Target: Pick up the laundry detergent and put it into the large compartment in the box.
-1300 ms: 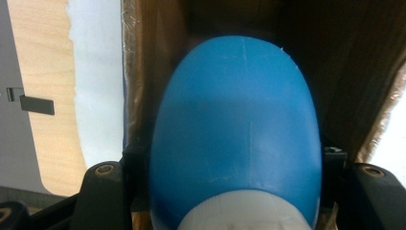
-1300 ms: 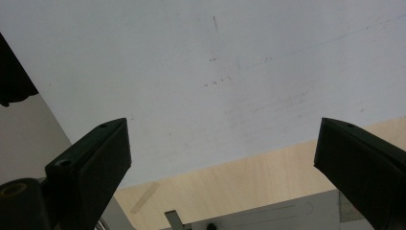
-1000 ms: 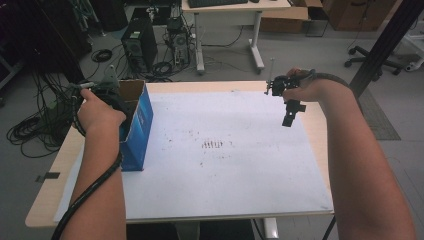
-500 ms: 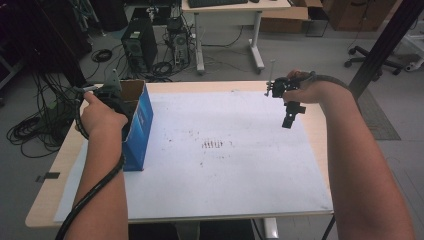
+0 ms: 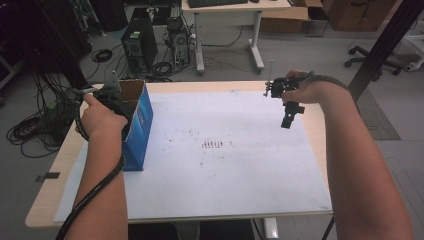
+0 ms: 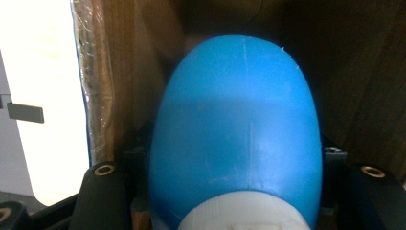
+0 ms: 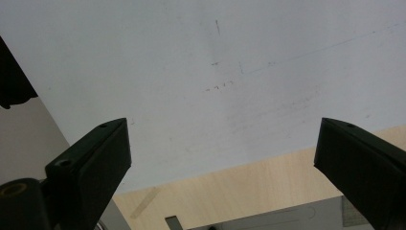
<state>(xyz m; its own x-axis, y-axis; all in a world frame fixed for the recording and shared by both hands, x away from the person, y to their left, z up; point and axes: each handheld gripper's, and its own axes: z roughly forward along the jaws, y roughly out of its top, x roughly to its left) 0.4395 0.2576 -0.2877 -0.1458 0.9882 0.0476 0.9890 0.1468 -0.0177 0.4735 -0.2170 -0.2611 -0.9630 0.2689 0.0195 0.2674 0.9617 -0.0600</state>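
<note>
We are looking down on a table (image 5: 310,130) covered by white paper (image 5: 225,165). At its left an open blue box (image 5: 137,120) is standing. Inside it, our left gripper (image 6: 234,201) is clamping a blue bottle (image 6: 237,129). Our right gripper (image 5: 288,116) is hovering, jaws wide apart, holding nothing.

Left hand (image 5: 102,116) holds left gripper (image 6: 225,191) low at counter's left side, forearm in from bottom left, cable looped along arm; jaws closed on a blue object. Right hand (image 5: 305,89) holds right gripper (image 5: 287,117) raised at far right, pointing down, jaws wide apart, nothing between them
</note>
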